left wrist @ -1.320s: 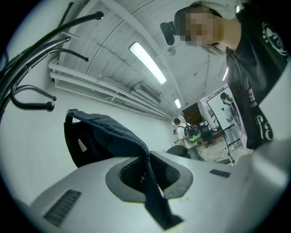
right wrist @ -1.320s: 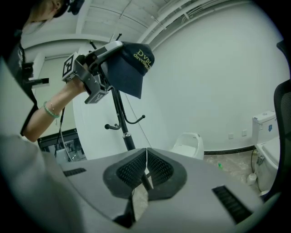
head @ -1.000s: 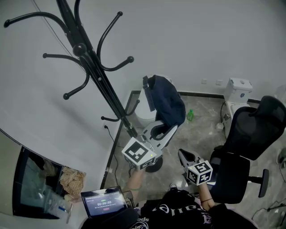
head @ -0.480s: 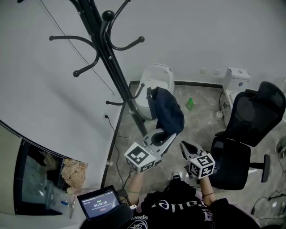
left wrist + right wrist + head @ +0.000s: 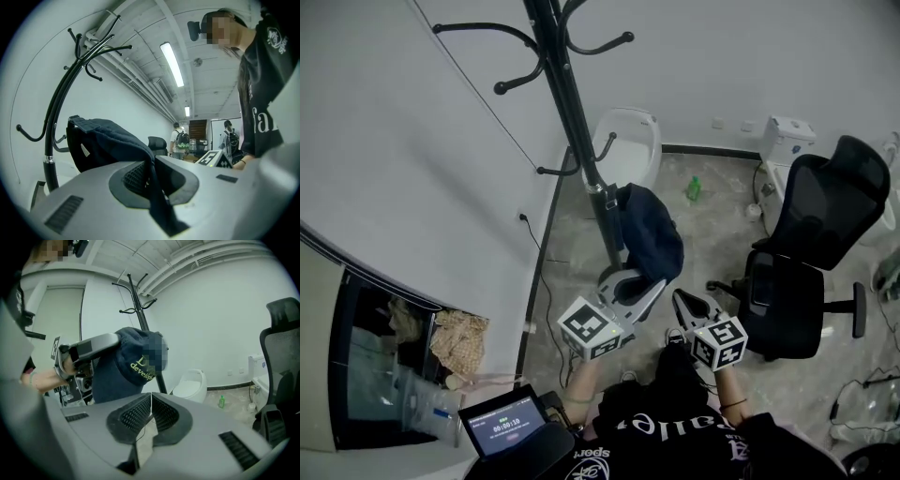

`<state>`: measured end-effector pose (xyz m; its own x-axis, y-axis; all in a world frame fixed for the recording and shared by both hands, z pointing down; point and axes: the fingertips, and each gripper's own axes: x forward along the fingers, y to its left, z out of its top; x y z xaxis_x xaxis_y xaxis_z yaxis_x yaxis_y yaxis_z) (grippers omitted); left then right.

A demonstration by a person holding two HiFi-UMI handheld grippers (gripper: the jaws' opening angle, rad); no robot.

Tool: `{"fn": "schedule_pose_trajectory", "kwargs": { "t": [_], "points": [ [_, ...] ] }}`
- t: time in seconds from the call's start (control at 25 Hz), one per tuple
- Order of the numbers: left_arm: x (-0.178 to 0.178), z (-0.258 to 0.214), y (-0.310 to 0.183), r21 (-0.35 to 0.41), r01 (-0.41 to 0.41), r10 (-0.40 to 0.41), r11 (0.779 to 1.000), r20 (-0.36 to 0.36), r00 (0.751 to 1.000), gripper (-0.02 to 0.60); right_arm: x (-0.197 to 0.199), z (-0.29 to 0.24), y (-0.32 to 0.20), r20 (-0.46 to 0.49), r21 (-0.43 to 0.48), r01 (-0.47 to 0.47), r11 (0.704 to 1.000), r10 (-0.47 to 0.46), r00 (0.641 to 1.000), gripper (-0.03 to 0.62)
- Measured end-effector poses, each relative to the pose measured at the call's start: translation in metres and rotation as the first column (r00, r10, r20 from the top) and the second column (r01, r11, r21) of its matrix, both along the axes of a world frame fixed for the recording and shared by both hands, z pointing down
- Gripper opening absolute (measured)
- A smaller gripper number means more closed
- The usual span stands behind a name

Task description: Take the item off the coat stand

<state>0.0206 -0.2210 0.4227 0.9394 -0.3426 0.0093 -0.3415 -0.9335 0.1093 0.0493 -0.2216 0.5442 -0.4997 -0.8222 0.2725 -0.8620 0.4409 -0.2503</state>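
Note:
The item is a navy cap (image 5: 652,236) with yellow lettering. It hangs free of the black coat stand (image 5: 577,127), off its hooks and beside the pole's lower part. My left gripper (image 5: 630,287) is shut on the cap's edge; in the left gripper view dark fabric (image 5: 151,174) runs between the closed jaws and the cap (image 5: 104,139) bulges beyond them, with the coat stand (image 5: 52,117) to the left. My right gripper (image 5: 685,306) is shut and empty, just right of the left one. In the right gripper view (image 5: 151,403) the cap (image 5: 135,363) hangs from the left gripper (image 5: 90,348).
A black office chair (image 5: 814,246) stands at the right. A white toilet-like fixture (image 5: 630,142) sits by the wall behind the stand, with a green bottle (image 5: 694,187) on the floor and a white unit (image 5: 785,141) farther right. A laptop (image 5: 501,424) is at lower left.
The head view has swung, so the stand now sits higher and nearer the middle. The cap stays gripped by the left gripper and has dropped slightly lower. Both grippers stay close together.

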Motion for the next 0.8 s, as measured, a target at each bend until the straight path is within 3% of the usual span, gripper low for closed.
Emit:
{"fn": "schedule_pose_trajectory", "kwargs": {
  "t": [0.28, 0.8],
  "points": [
    [-0.036, 0.011, 0.045, -0.024, -0.044, 0.043, 0.999, -0.033, 0.999, 0.035, -0.030, 0.005, 0.060, -0.018, -0.032, -0.040, 0.999, 0.040, 0.999, 0.017],
    [-0.079, 0.011, 0.099, -0.070, 0.042, -0.045, 0.997, -0.042, 0.998, 0.035, -0.056, -0.020, 0.112, -0.025, 0.016, 0.001, 1.000, -0.001, 1.000, 0.017]
  ]
}}
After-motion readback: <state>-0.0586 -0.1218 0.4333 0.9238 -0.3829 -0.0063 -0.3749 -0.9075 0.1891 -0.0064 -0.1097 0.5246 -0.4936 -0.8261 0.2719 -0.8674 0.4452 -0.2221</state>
